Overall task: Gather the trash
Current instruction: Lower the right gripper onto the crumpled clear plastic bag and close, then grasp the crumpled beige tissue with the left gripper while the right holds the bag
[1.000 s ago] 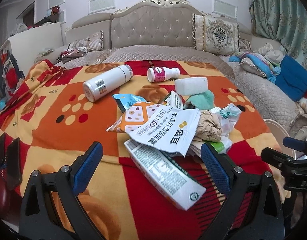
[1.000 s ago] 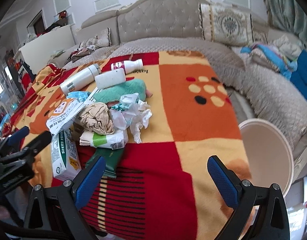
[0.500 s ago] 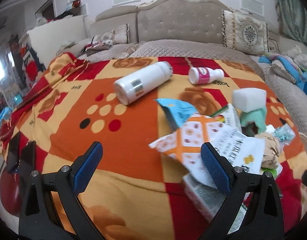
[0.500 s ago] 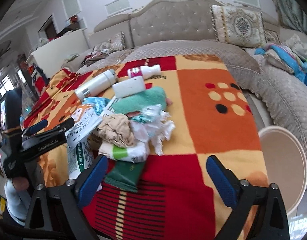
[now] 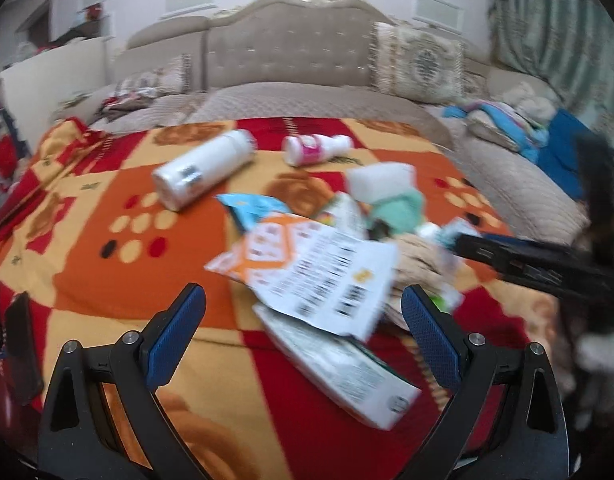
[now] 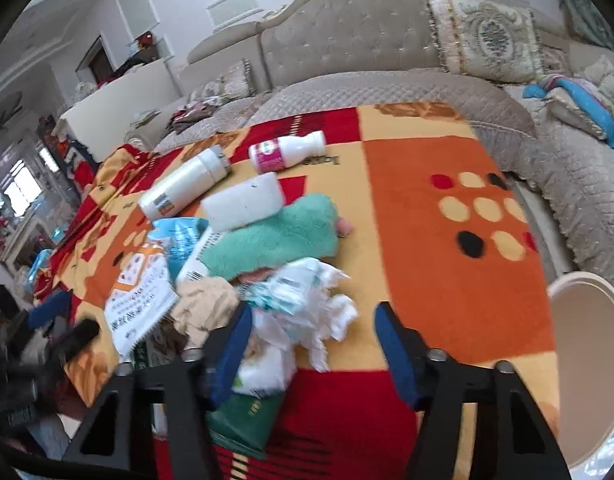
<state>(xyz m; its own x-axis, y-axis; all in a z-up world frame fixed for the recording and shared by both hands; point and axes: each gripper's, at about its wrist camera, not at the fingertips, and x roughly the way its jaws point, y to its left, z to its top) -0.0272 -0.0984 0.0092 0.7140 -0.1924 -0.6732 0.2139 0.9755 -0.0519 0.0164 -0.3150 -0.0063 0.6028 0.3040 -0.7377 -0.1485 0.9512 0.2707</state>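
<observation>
Two grippers up, both over the trash pile on your patterned blanket (image 6: 459, 280).

Left to right, left wrist view: left gripper (image 5: 303, 328) has its jaws spread wide with nothing between the pads, hovering above the blanket. White cylinder bottle (image 5: 203, 174) lies on its side at far left of the pile, small pink-label bottle (image 5: 313, 148) just right of it. Nearer you, a printed white wrapper (image 5: 327, 276) overlaps a long carton (image 5: 343, 364), which sits between the left fingers in frame but isn't touched. View is motion-blurred.

Right wrist view: right gripper (image 6: 313, 344) jaws have just been closing and now stand partly narrowed around the crumpled white tissue wad (image 6: 307, 308). Tissue is between the fingers; the left pad looks to be against it, the right pad stands apart from it. Green plush cloth (image 6: 275, 240) with a white foam block (image 6: 243, 200) sits just behind. Cream bin (image 6: 587, 360) is off the blanket's right edge.
</observation>
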